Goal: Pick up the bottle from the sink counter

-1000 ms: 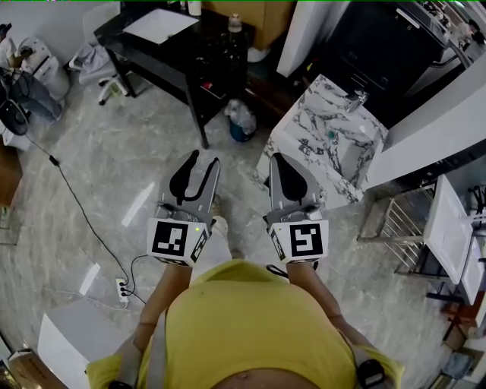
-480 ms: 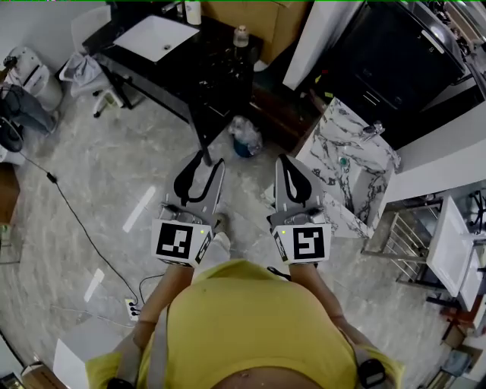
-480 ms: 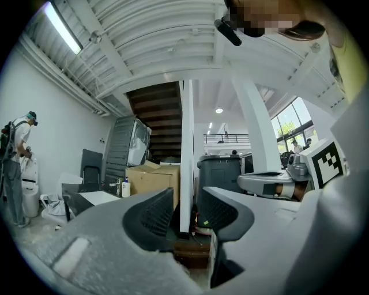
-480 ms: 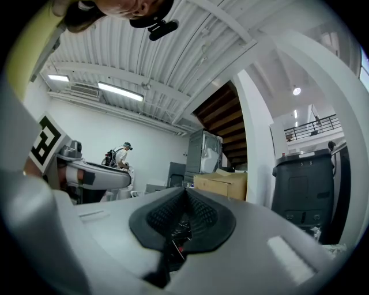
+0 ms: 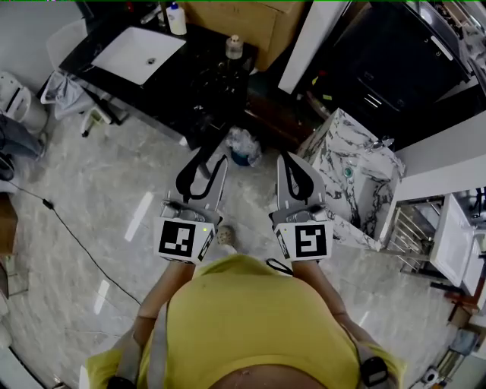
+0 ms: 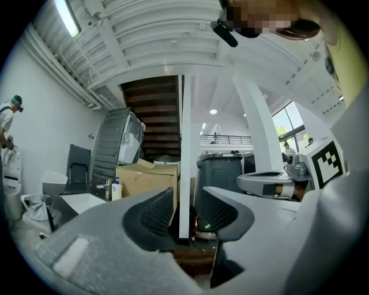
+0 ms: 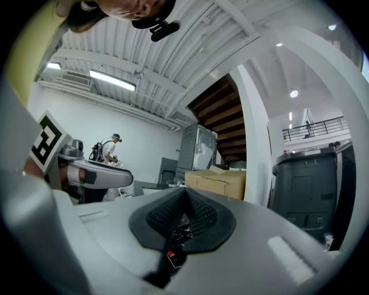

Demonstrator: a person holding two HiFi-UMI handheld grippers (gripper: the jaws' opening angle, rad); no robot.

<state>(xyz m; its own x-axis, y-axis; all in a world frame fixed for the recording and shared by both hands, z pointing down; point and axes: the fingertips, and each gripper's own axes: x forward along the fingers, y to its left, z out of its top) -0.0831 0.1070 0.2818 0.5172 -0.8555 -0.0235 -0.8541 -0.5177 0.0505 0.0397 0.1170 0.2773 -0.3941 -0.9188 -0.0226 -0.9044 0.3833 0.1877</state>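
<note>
The left gripper (image 5: 206, 159) is held partly open and empty, the right gripper (image 5: 288, 159) closed on nothing, both well apart from the bottle (image 5: 177, 18) on the sink counter (image 5: 203, 74).

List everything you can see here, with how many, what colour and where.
Counter: one, black, top left of head view.
Basin: one, white, set in the counter.
Pump bottle: one, white with blue top, behind the basin.
Small bottle: one, pale, counter's right end.
Box: one, brown, top centre.
Pillar: one, white, right of the box.
Marble sink: one, white with dark veins, right.
Bin: one, dark grey, past the pillar.
Rack: one, metal, right of the marble sink.
Other person: one, far off by the white wall.
Left gripper: one, grey, jaws apart, empty.
Right gripper: one, grey, jaws together.
Shirt: one, yellow, bottom.
</note>
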